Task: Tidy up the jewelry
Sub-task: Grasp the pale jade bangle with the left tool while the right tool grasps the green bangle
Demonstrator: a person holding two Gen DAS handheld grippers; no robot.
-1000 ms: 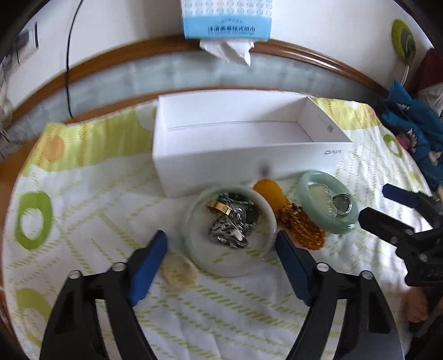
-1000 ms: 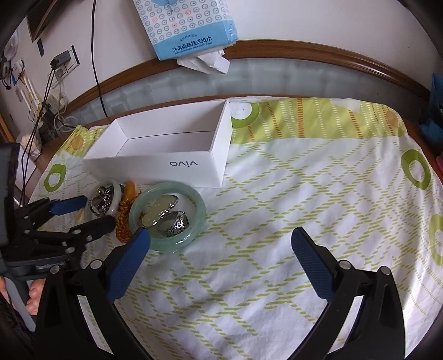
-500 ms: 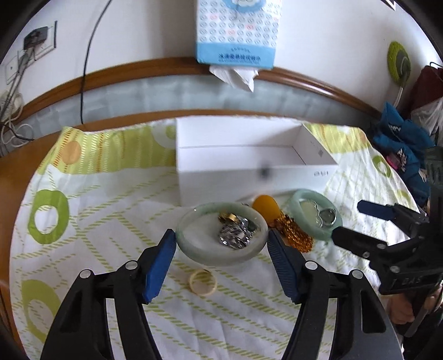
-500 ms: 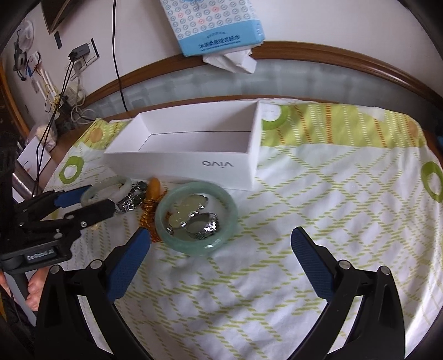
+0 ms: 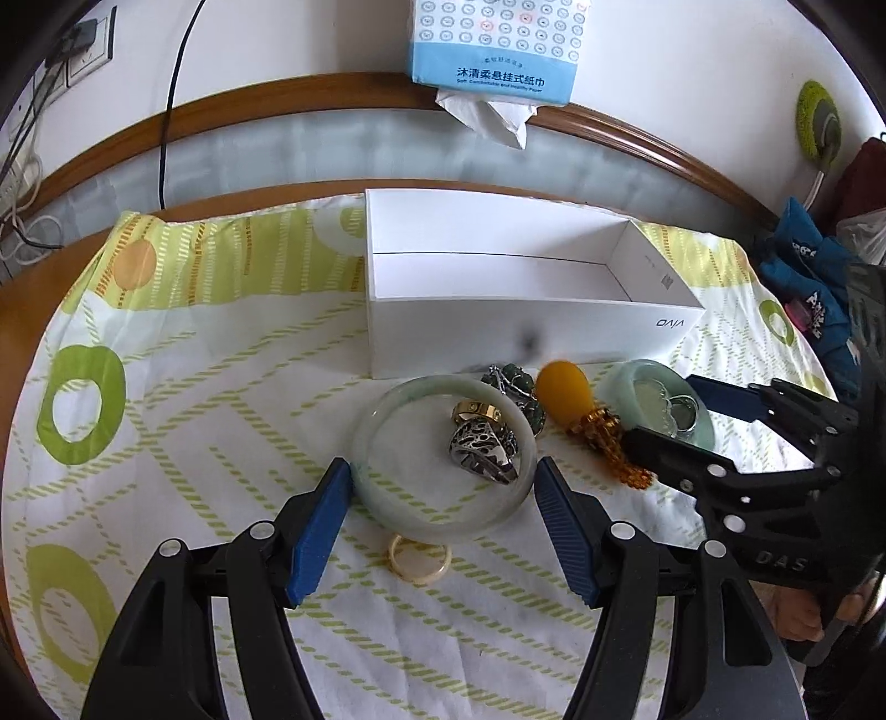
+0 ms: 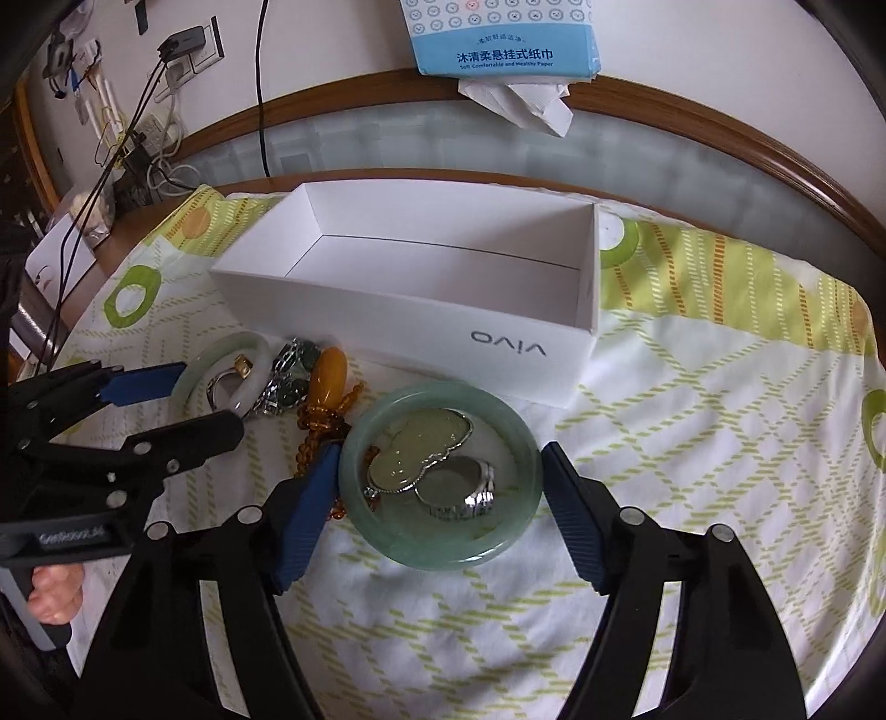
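Bangles flanked by both grippers on a green-patterned tablecloth [image 5: 183,443], below a white box [image 6: 421,315] printed "vivo".

Left gripper [image 5: 443,490] clasps the pale bangle [image 5: 443,518], pads against its rim; a pierced silver ring [image 5: 484,446] and a gold ring [image 5: 476,410] lie inside. Right gripper [image 6: 440,476], jaws just narrowed, brackets the green bangle [image 6: 443,545]; I cannot tell whether its pads press. Behind, a tissue pack [image 6: 501,39] reads "Soft Comfortable and Healthy Paper".

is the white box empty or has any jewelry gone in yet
Empty. Both wrist views show only bare white floor inside the white box. The bangles, rings and amber beads all lie on the cloth before it.
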